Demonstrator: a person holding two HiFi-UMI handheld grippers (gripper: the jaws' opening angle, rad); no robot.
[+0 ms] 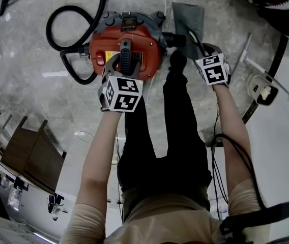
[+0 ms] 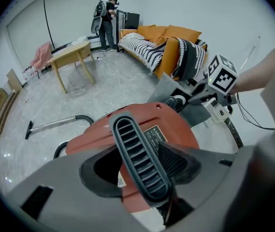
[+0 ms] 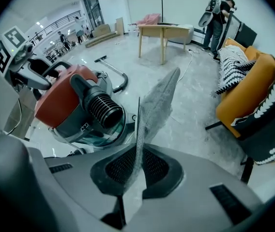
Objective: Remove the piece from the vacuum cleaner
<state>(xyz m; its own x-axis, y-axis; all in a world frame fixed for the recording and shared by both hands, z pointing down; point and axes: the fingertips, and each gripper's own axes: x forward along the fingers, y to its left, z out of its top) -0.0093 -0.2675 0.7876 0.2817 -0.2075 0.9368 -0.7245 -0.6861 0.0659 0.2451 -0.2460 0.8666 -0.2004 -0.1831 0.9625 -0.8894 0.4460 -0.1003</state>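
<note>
Right gripper [image 3: 138, 168] is pinched shut on the lower edge of the grey mesh filter sheet [image 3: 158, 98]. The piece stands out of the vacuum cleaner [image 3: 72, 105], just beside its ribbed hose inlet [image 3: 103, 111] and apart from it. Left gripper [image 2: 145, 178] is clamped across the black ribbed carry handle [image 2: 132, 144] on the red lid, pinning the body to the marble floor [image 1: 27, 55]. The thin sheet looks floppy, so it likely wants a firm pinch and a sideways carry-off, with the handle held steady. Left forearm [image 1: 101, 151] and right forearm [image 1: 231, 121] reach steeply down, nearly parallel, with both grippers aimed floorward.
</note>
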